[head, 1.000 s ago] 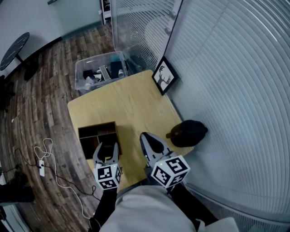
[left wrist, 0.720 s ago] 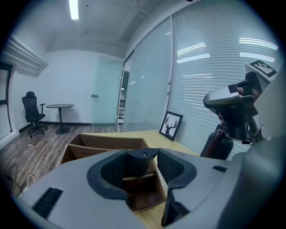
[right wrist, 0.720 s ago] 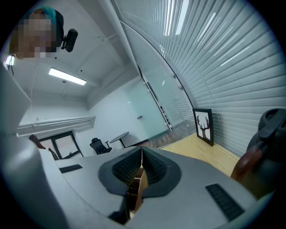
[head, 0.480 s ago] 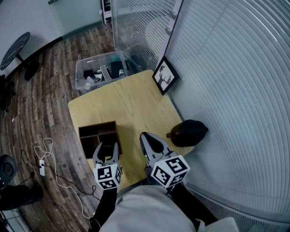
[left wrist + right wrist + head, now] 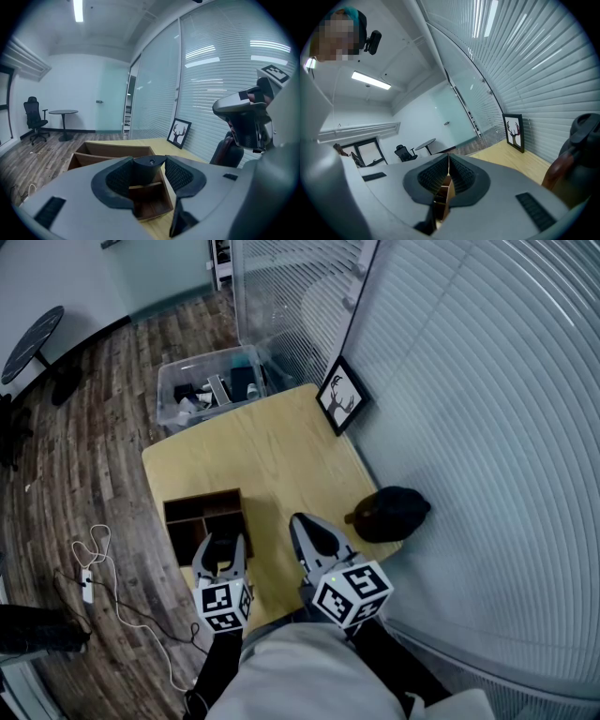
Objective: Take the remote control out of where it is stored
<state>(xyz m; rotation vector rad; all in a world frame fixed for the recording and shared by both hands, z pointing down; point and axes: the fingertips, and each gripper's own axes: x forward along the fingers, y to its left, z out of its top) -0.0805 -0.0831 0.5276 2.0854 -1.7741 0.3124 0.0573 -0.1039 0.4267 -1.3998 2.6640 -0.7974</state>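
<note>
A dark wooden organiser box (image 5: pixel 200 510) with open compartments stands at the left edge of the light wooden table (image 5: pixel 272 442). My left gripper (image 5: pixel 221 553) hangs over the box's near end, shut on the black end of the remote control (image 5: pixel 149 169), which stands between its pads above a compartment (image 5: pixel 147 197). The rest of the remote is hidden by the jaws. To the right, my right gripper (image 5: pixel 307 532) hovers over the table with its pads pressed together and nothing between them (image 5: pixel 448 174).
A black cap-like object (image 5: pixel 389 514) lies at the table's right edge by the blinds. A framed deer picture (image 5: pixel 340 396) leans at the far right corner. A clear plastic bin (image 5: pixel 208 385) stands on the floor beyond the table. A white cable (image 5: pixel 94 568) lies on the floor at left.
Both grippers stay where they were. Only a dark thing on the floor at the left edge has shifted.
</note>
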